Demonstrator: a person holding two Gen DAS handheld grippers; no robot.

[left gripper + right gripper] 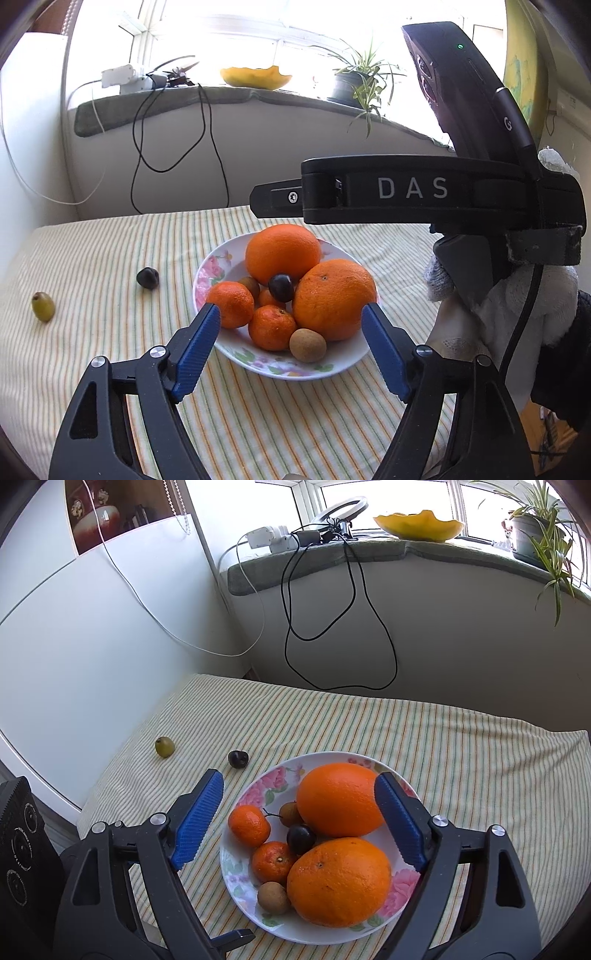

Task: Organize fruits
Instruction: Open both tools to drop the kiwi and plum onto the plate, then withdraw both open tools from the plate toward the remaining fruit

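Left wrist view shows both the left hand-held gripper [291,317] and right hand-held gripper [299,786] released above the plate [236,354]; fetch the dark plum [147,277] left of it gently.

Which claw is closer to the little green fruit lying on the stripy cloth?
Left, probably. The left claw hovers open at the near rim of the flowered plate, with the small green fruit off to its left. The right claw hovers open over the plate, farther off.
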